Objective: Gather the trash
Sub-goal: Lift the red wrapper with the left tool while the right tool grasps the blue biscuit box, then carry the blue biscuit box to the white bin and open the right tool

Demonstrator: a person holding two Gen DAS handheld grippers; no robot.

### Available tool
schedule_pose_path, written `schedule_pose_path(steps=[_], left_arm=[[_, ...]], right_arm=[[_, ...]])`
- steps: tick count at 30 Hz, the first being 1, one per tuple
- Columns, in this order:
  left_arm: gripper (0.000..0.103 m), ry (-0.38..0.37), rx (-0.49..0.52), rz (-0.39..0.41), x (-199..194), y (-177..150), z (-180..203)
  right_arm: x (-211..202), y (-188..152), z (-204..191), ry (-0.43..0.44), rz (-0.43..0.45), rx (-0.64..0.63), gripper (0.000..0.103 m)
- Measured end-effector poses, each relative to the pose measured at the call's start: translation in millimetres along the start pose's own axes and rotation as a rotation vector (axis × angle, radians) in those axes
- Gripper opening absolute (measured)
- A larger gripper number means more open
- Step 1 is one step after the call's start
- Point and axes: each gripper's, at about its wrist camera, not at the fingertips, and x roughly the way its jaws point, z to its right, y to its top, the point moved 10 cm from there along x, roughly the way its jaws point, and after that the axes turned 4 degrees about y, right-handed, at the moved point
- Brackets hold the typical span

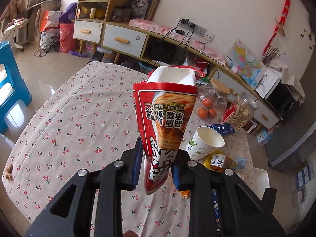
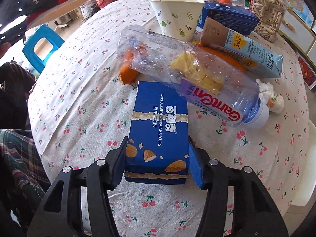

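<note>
Cherry-print table in a cluttered living room

A round table (image 1: pixel 65 118) wears a cherry-print cloth. At its far right a glass jar of oranges (image 1: pixel 212 100) stands just beside a clear jar of seeds (image 1: pixel 242 111). Beyond runs a wooden cabinet (image 1: pixel 126 37) with white drawers; a blue plastic stool (image 1: pixel 9 90) stands on the floor at left.

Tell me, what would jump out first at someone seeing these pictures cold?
Probably the red noodle packet, pinched at its lower end by the left gripper and held upright above the cherry-print tablecloth. Next, the blue biscuit box lying flat between the fingers of the right gripper. Just beyond it a crushed clear bottle lies on its side, in front of a paper cup and a milk carton.
</note>
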Motion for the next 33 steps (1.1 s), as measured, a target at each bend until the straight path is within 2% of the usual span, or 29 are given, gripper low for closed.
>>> schedule_pose_path(steps=[3, 6, 12, 17, 21, 26, 33], left_arm=[[0.026, 0.009, -0.008, 0.005, -2, 0, -3], [0.026, 0.014, -0.016, 0.009, -4, 0, -9], [0.026, 0.025, -0.027, 0.005, -4, -2, -14], [0.026, 0.017, -0.021, 0.004, -3, -3, -4], [0.026, 0.000, -0.004, 0.009, -1, -5, 11], [0.026, -0.028, 0.015, 0.015, 1, -7, 33], [0.026, -0.075, 0.064, 0.027, 1, -12, 78]], right_arm=[[-7, -4, -24, 0.063, -0.002, -0.071, 0.052], [-18, -1, -39, 0.095, 0.032, -0.112, 0.052], [-52, 33, -36, 0.080, 0.193, -0.110, 0.052], [-97, 62, -15, 0.013, 0.396, -0.067, 0.052], [-123, 70, 11, -0.064, 0.499, -0.010, 0.052], [-142, 72, 47, -0.169, 0.571, 0.077, 0.052], [-163, 68, 97, -0.274, 0.633, 0.178, 0.052]])
